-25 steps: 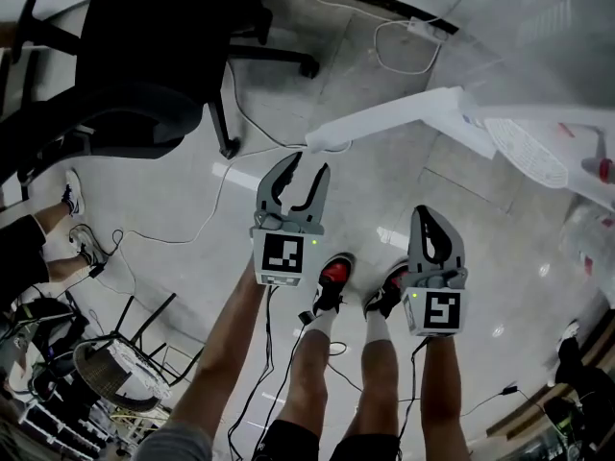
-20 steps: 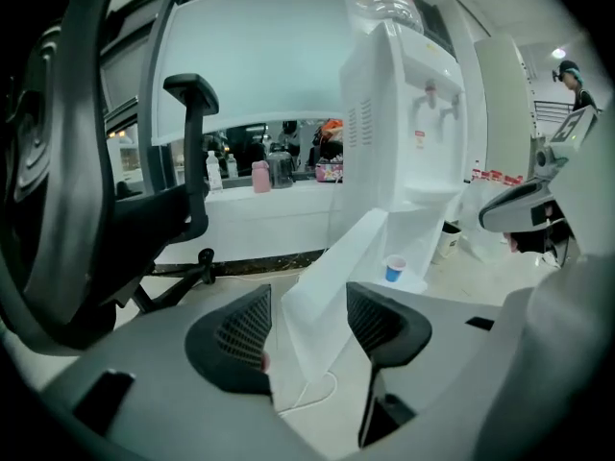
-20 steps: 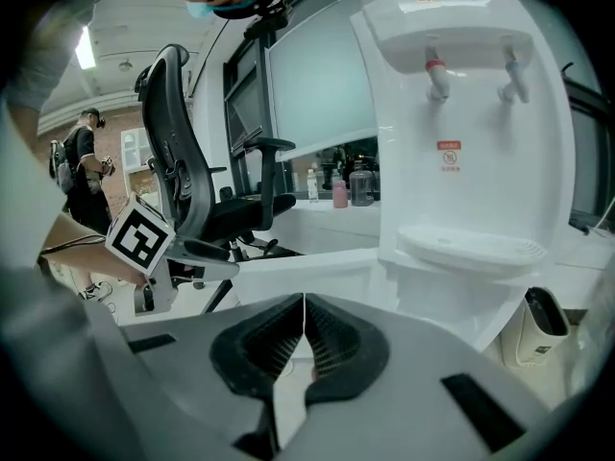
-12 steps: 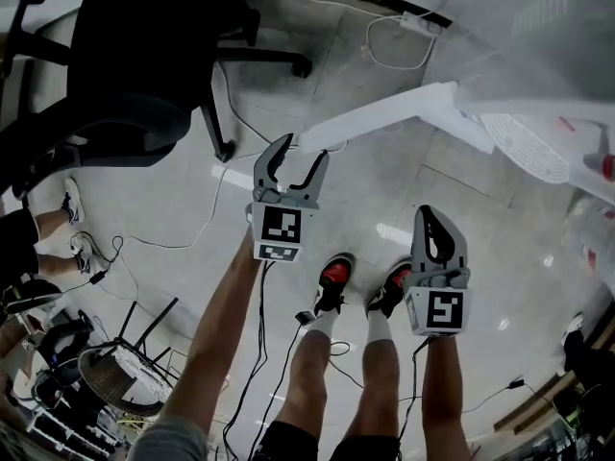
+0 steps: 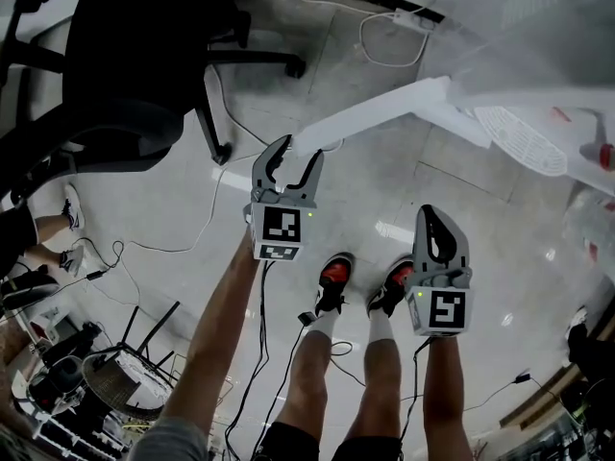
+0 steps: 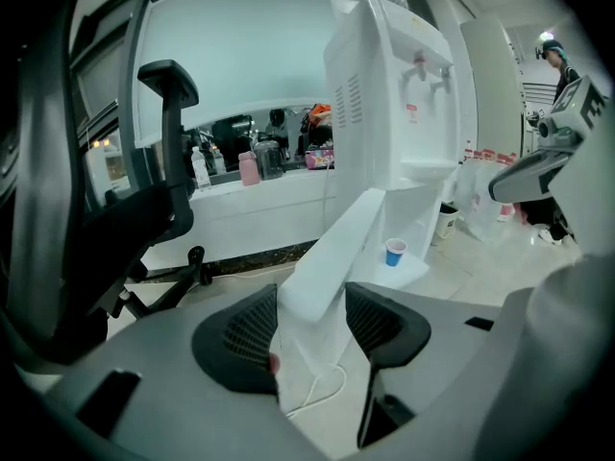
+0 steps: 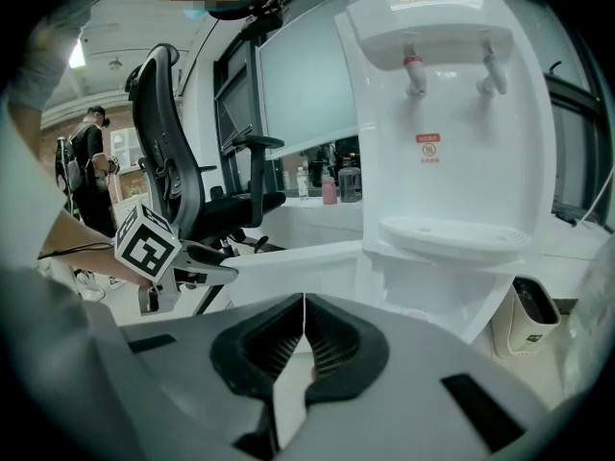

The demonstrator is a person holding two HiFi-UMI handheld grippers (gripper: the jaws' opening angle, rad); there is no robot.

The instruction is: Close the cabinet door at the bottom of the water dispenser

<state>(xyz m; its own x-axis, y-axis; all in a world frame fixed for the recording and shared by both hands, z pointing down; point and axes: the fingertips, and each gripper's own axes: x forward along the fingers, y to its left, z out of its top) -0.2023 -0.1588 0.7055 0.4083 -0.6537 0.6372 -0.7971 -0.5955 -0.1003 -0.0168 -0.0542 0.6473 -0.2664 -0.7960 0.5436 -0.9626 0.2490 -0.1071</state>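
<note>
The white water dispenser (image 6: pixel 389 94) (image 7: pixel 452 113) stands ahead, and its bottom cabinet door (image 5: pixel 375 113) (image 6: pixel 332 257) swings out wide towards me. My left gripper (image 5: pixel 298 152) (image 6: pixel 312 315) straddles the door's free edge. Its jaws are closing, with the door's edge between them and a gap still on the right side. Lower right, my right gripper (image 5: pixel 434 221) (image 7: pixel 304 301) is shut on nothing and points at the dispenser. A blue cup (image 6: pixel 395 252) stands inside the open cabinet.
A black office chair (image 5: pixel 125 56) stands left of the door. Cables and a power strip (image 5: pixel 413 17) lie on the tiled floor. The person's red-and-black shoes (image 5: pixel 332 277) are below the grippers. A small bin (image 7: pixel 533 320) sits right of the dispenser.
The left gripper has sunk to the door's free edge and its jaws have spread wider around it. The right gripper has stayed put.
</note>
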